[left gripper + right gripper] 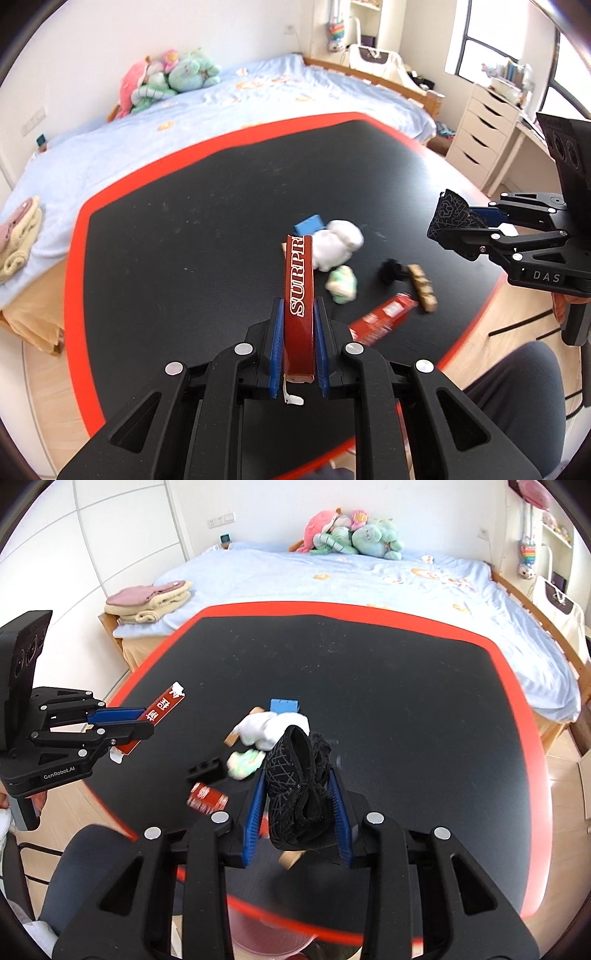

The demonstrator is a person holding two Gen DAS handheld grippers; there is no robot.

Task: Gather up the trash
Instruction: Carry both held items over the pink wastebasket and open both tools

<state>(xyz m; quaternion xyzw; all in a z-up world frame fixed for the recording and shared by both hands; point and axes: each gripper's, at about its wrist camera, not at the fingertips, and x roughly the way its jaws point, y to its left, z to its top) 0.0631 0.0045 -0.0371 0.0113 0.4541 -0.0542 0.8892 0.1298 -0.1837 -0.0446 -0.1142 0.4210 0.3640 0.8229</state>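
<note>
My left gripper (299,306) is shut on a long red wrapper box (299,295) and holds it above the black table (184,221); it also shows in the right wrist view (162,712). My right gripper (297,775) is shut on a black patterned wrapper (291,775), held above the table; it shows at the right of the left wrist view (452,225). On the table lie a white crumpled tissue (338,249), a greenish paper wad (341,284), a second red wrapper (384,317), a blue block (308,223), a small black piece (391,271) and a tan wooden block (423,288).
The table has a red rim (74,277). A bed with a blue sheet (184,122) and plush toys (166,77) lies behind it. White drawers (480,136) stand at the right. A dark chair seat (517,398) is near the table's front edge. A pink bin (273,938) shows under the table.
</note>
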